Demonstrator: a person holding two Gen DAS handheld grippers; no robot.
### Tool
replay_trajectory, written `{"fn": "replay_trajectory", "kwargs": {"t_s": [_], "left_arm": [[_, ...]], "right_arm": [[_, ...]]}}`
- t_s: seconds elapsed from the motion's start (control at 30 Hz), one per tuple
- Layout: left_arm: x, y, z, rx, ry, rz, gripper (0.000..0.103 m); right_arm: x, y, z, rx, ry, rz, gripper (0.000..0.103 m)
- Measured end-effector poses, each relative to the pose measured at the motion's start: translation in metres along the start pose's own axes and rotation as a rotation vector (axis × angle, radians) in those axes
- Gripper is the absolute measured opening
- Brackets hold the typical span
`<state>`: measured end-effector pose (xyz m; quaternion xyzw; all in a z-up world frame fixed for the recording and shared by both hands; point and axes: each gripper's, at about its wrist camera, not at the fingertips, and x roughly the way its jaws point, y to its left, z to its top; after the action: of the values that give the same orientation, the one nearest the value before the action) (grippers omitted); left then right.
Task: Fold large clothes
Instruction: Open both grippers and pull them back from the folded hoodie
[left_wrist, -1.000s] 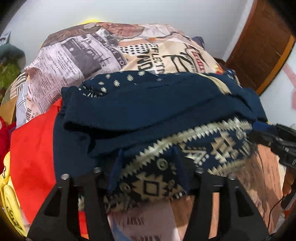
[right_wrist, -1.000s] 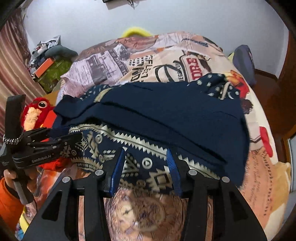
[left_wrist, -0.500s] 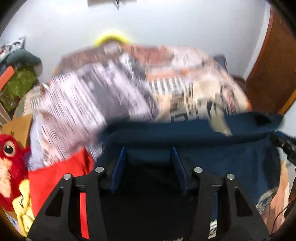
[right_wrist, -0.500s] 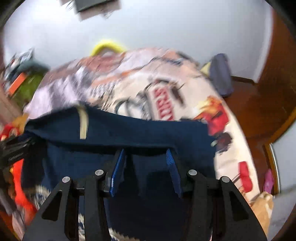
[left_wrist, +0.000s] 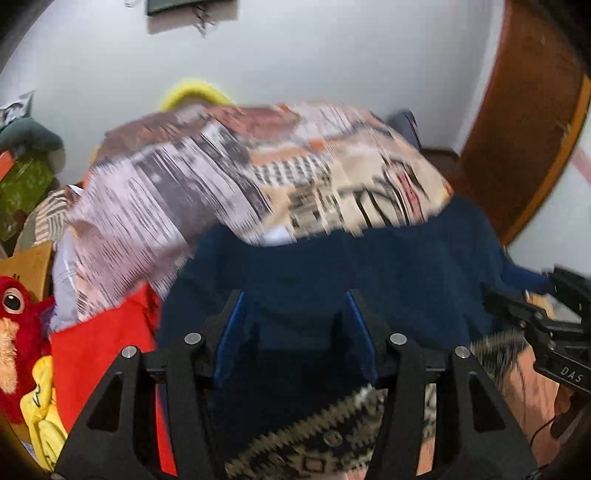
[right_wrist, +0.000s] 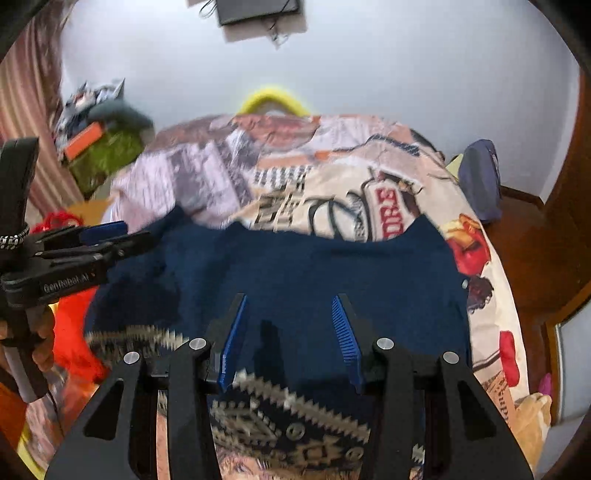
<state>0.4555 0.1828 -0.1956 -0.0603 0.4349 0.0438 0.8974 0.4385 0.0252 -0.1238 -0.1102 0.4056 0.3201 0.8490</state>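
Both pairs of fingers are clamped on a navy sweater (left_wrist: 369, 266), each on a thick fold of the knit, so the blue pads stand some way apart with bunched cloth filling the gap. The left gripper (left_wrist: 294, 295) grips the sweater's left part and the right gripper (right_wrist: 290, 297) its right part. The sweater spreads across the near end of a bed, over a printed bedcover (left_wrist: 221, 177) with newspaper and poster motifs. Its plain navy side faces up, and its far edge runs across the cover from side to side. A cream and navy patterned band (right_wrist: 288, 417) of the same sweater hangs below the fingers in both views, nearest the cameras.

In the right wrist view the left gripper enters from the left edge, with a hand (right_wrist: 37, 332) around its handle. To the left of the sweater lies a red cloth (left_wrist: 99, 354), and beyond that a red plush toy (left_wrist: 14, 314) with a yellow item under it. A wooden door (left_wrist: 524, 110) stands to the right of the bed. Much of the left wrist view is blurred
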Motion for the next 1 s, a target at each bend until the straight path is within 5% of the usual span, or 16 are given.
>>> {"fn": "replay_trajectory", "kwargs": {"t_s": [0.17, 0.33, 0.6, 0.8, 1.0], "left_arm": [[0.023, -0.009, -0.039, 0.017, 0.093, -0.033, 0.054], [0.023, 0.02, -0.055, -0.12, 0.076, -0.058, 0.061], [-0.003, 0.066, -0.075, -0.222, 0.049, -0.024, 0.061], [-0.024, 0.101, -0.091, -0.255, 0.036, 0.102, 0.061], [-0.044, 0.149, -0.121, -0.418, 0.053, 0.163, 0.061]], "right_arm": [[0.018, 0.001, -0.026, -0.064, 0.079, -0.08, 0.046], [0.013, -0.018, -0.055, -0.047, 0.036, -0.165, 0.077], [-0.004, -0.066, -0.08, 0.1, 0.077, -0.136, 0.078], [-0.016, -0.083, -0.094, 0.169, 0.101, -0.13, 0.078], [-0.033, -0.09, -0.103, 0.173, 0.11, -0.193, 0.078]]}}
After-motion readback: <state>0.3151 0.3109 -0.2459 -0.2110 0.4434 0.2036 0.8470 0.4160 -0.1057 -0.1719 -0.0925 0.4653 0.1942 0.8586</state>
